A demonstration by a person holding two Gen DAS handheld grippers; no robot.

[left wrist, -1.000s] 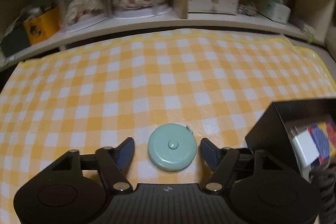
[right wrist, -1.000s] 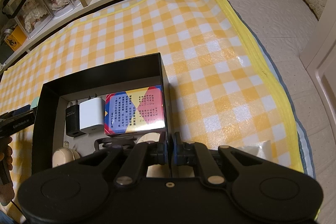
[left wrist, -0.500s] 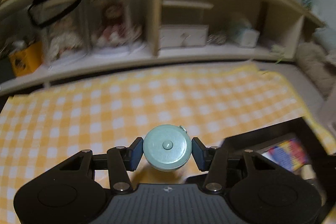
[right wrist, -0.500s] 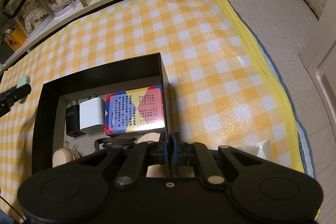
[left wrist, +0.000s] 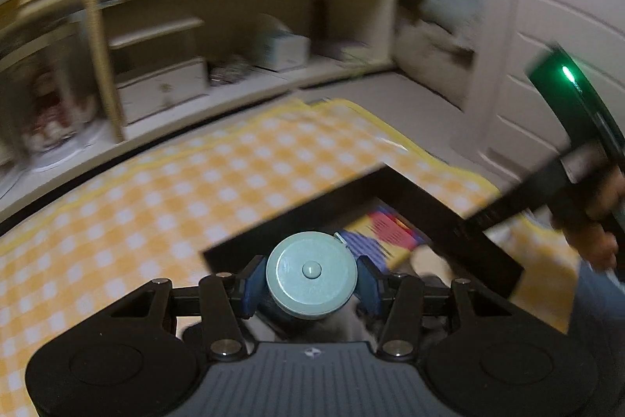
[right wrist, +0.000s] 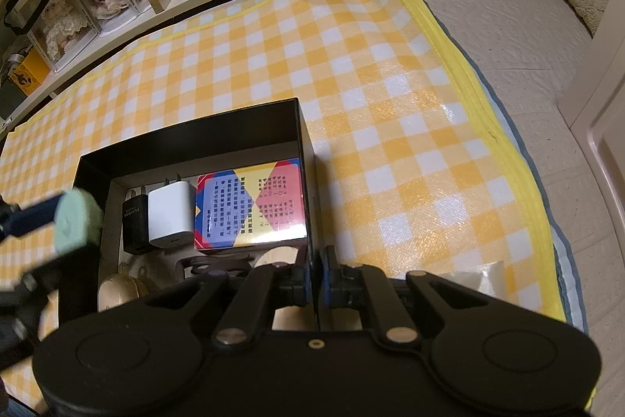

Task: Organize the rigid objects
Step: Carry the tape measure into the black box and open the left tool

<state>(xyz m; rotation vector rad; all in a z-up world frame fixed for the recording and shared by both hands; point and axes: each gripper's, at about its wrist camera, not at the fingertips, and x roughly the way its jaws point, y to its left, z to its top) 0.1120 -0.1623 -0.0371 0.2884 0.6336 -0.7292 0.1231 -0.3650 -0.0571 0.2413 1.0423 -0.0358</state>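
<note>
— Lifted off the yellow-and-white checked mat (right wrist: pixel 351 65), the round pale-green tape measure (left wrist: pixel 311 274) now hangs over the near left wall of the open black cardboard box (right wrist: pixel 187 143); a second ago it lay flat on the mat between wide-spread pads.

— And the left gripper (left wrist: pixel 310 284)?

— Its jaws have just been closing, and the blue pads (left wrist: pixel 250 285) now press the disc's two sides. The left wrist view has swung from the mat to the box, and it is blurred.

— Anything changed on the other side?

— No. The right gripper (right wrist: pixel 319 278) is where it was, its fingers pinched narrow on the near right wall of the box.

— What does each camera give that the other doesn't?

— The right wrist view shows the box's contents sharply: a colourful rectangular printed carton (right wrist: pixel 250 208) at the right, a white plug adapter (right wrist: pixel 170 213) beside it, a black plug adapter (right wrist: pixel 134 225) left of that, and a rounded beige thing (right wrist: pixel 117 294) at the near left, partly hidden. It sees the tape measure (right wrist: pixel 74 221) only edge-on and blurred at the left. The left wrist view shows the disc's face and centre button, plus a person's hand (left wrist: pixel 597 225) on the right gripper's handle and a white door (left wrist: pixel 547 65) at the far right.
</note>
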